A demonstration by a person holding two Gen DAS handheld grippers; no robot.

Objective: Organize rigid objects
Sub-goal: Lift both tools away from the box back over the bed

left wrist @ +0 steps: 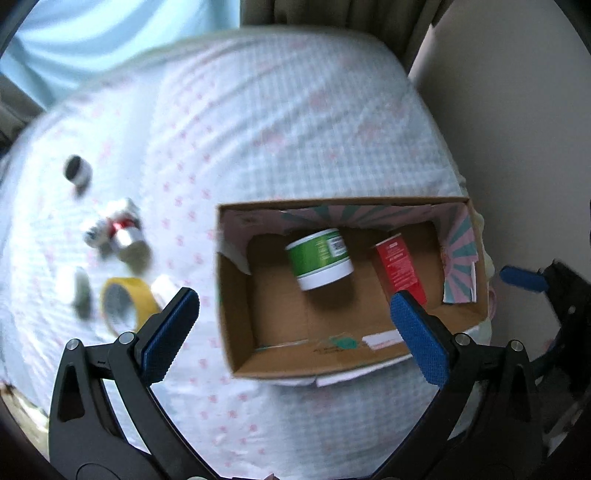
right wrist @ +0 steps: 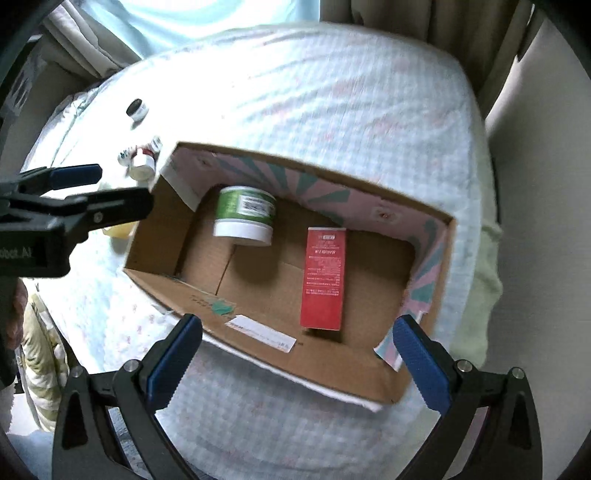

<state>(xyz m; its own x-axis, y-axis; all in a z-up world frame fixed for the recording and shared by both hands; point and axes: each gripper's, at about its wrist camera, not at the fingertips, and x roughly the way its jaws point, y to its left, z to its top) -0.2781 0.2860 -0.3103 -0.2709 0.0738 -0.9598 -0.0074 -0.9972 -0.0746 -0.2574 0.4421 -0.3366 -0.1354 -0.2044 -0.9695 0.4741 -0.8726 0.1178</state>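
Note:
An open cardboard box point(left wrist: 236, 302) point(right wrist: 155, 240) lies on the bed. Inside it lie a green and white jar point(left wrist: 319, 260) point(right wrist: 245, 216) and a red carton point(left wrist: 399, 267) point(right wrist: 324, 277). My left gripper point(left wrist: 295, 332) is open and empty above the box's near left part; it also shows at the left of the right wrist view point(right wrist: 107, 188). My right gripper point(right wrist: 295, 354) is open and empty above the box's near wall. Left of the box lie a yellow tape roll point(left wrist: 125, 299), a small silver and red bottle point(left wrist: 118, 230) point(right wrist: 142, 157) and a black-lidded jar point(left wrist: 77, 170) point(right wrist: 136, 108).
The bed has a white checked sheet with pink marks point(left wrist: 258, 147). A small grey and white item point(left wrist: 79, 291) and a white one point(left wrist: 164, 286) lie by the tape roll. A wall point(left wrist: 517, 110) runs along the right. Curtains point(right wrist: 184, 22) hang beyond the bed.

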